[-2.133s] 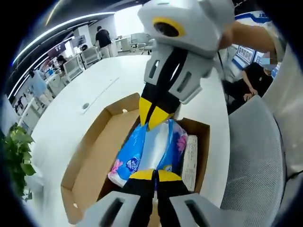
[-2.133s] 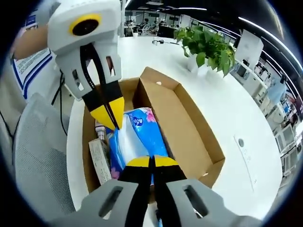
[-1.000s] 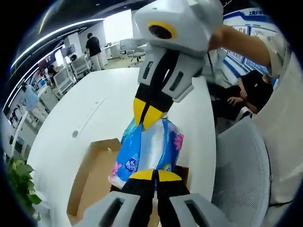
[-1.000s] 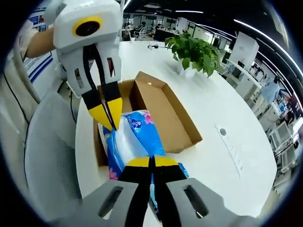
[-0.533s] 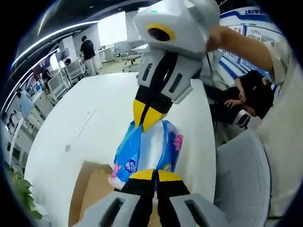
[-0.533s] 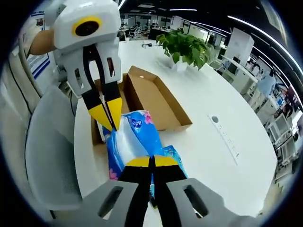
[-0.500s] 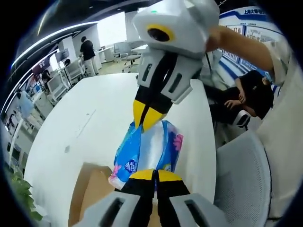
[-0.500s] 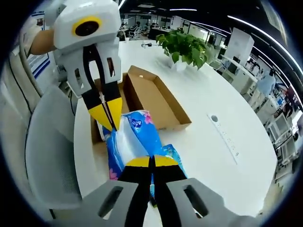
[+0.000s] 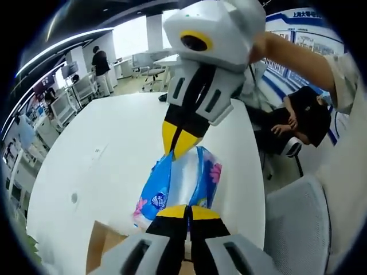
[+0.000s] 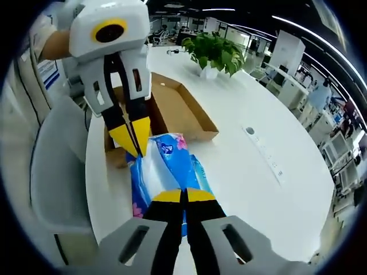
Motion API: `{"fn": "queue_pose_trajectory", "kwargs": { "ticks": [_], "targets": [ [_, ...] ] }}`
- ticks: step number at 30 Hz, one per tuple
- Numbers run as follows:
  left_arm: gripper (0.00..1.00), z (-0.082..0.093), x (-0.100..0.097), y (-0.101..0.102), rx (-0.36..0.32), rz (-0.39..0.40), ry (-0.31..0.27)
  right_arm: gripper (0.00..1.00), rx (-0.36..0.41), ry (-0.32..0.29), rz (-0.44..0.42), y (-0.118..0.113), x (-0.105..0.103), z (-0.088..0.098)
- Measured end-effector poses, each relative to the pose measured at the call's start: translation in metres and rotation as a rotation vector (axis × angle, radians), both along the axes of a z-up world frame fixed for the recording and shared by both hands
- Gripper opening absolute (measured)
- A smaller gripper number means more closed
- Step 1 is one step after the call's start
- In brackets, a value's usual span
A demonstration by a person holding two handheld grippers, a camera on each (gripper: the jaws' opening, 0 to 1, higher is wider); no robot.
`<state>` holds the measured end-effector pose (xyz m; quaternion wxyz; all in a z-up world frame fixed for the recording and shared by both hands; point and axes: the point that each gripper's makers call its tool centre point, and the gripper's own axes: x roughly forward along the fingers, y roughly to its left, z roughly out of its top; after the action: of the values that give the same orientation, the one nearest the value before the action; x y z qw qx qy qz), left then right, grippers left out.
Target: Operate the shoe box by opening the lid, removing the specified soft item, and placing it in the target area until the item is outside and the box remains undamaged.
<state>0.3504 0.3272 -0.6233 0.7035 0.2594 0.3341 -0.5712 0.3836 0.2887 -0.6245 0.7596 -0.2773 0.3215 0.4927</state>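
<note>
my left tongs (image 9: pixel 184 211) and right tongs (image 10: pixel 183 196) are each pinched closed on opposite ends of the blue tissue pack (image 10: pixel 166 166), holding it in the air over the white surface (image 10: pixel 241 172). the shoe box (image 10: pixel 172 109) sits open behind it, apparently undamaged. i judge only setting the pack down in the target area remains

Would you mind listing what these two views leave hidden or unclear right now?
- Open brown cardboard shoe box: its interior in the right gripper view is partly hidden behind the left gripper.
- Blue and white soft tissue pack: its underside and printed text, too small to read.
- White table: the target area is unmarked.
- Right gripper grips the pack's far end; the contact is hidden.
</note>
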Motion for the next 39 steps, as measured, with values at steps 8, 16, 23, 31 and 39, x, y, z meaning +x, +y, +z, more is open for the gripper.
{"fn": "queue_pose_trajectory", "kwargs": {
  "ticks": [8,16,23,31,39],
  "targets": [
    [0.00,-0.006,0.008,-0.030,-0.008,-0.020,0.014,0.00,-0.010,0.009,-0.034,-0.029,0.008,-0.007],
    [0.00,-0.013,0.015,-0.061,-0.009,-0.056,0.029,0.00,-0.019,0.011,-0.072,-0.060,0.016,-0.011],
    [0.00,-0.019,0.020,-0.091,-0.014,-0.089,0.048,0.00,-0.033,0.010,-0.094,-0.086,0.023,-0.015],
    [0.00,-0.026,0.026,-0.116,-0.012,-0.120,0.066,0.00,-0.051,0.019,-0.124,-0.108,0.027,-0.019],
    [0.00,-0.038,0.028,-0.143,-0.012,-0.147,0.089,0.00,-0.063,0.034,-0.159,-0.129,0.033,-0.030]
  ]
}}
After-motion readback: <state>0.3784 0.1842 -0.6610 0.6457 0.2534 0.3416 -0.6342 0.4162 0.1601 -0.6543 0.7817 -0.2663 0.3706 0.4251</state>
